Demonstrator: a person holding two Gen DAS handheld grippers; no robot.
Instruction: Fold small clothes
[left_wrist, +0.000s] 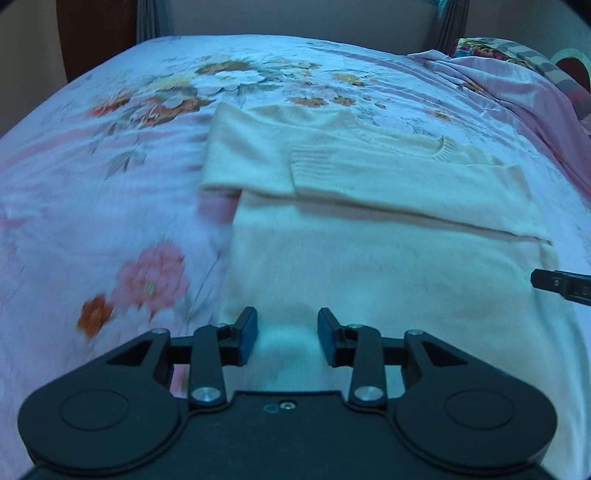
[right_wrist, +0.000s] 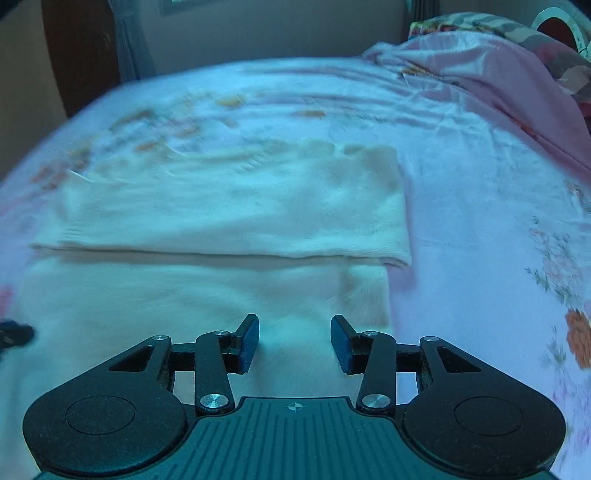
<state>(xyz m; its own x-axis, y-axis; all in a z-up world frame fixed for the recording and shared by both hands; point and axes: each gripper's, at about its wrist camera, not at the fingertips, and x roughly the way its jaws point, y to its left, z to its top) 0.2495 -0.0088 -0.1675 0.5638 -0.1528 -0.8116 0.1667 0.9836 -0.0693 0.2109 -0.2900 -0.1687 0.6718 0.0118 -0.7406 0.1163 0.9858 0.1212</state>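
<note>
- Already the cream sweater (left_wrist: 369, 229) on the bed (left_wrist: 110, 184) has sleeves folded across, upper centre.
- Both grippers, left (left_wrist: 287, 338) and right (right_wrist: 294, 341), have jaws open, empty.
- Bottom hem fold seems left.

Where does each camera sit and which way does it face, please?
Left wrist: on the left hand-held gripper, jaws open, looking across the cream sweater on the floral bedsheet; the right hand-held gripper's fingertip shows at the right edge.
Right wrist: on the right hand-held gripper, jaws open, over the sweater's right side; a dark, blurred part shows at the left edge.
Shared: sweater, bedsheet, pink blanket.
</note>
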